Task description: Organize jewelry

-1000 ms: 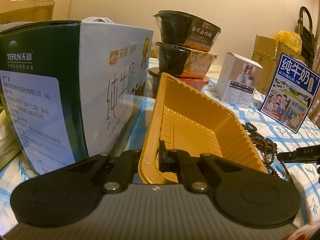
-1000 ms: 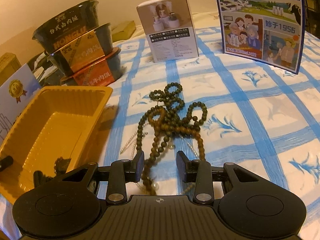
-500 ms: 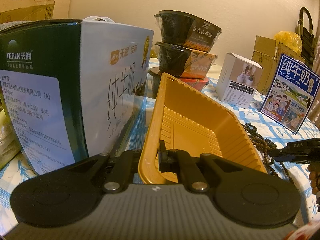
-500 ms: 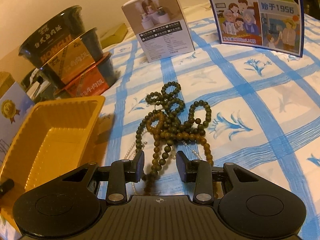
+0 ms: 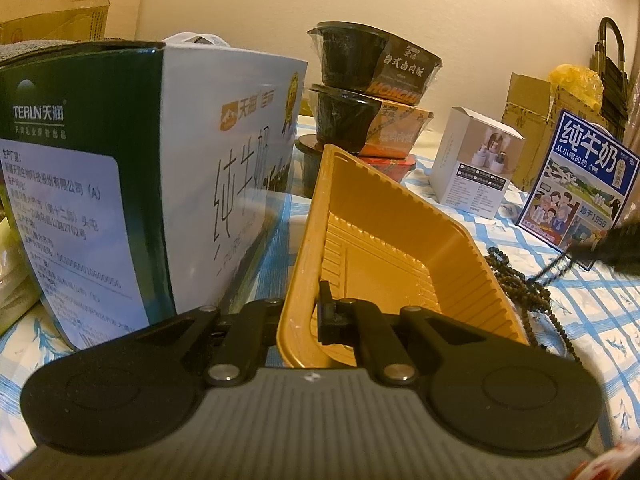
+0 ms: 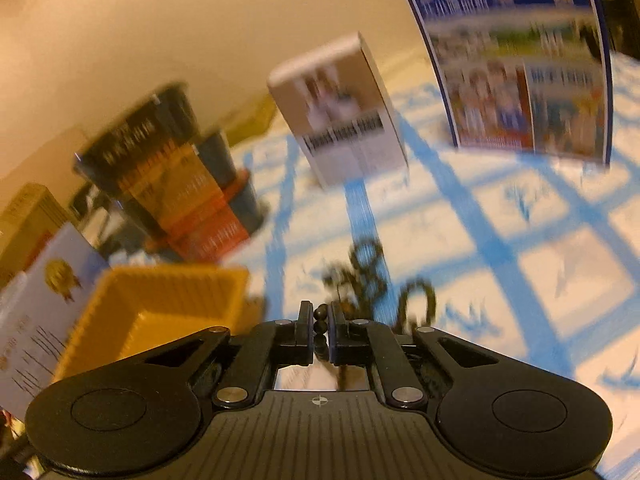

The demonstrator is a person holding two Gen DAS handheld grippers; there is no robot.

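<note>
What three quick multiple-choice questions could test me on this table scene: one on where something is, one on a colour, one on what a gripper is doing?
1. Where does the left gripper grip the tray?
A. its near rim
B. its far corner
C. underneath it

2. What colour is the tray?
A. white
B. yellow-orange
C. green

3. What is the right gripper doing?
A. wide open over the table
B. shut on a box
C. shut on the bead strand

Answers:
1. A, one finger sits inside the near wall, the other outside it.
2. B, both views show a yellow-orange tray.
3. C, dark beads sit pinched between its nearly closed fingers, and the left view shows a strand rising from the pile.
</note>
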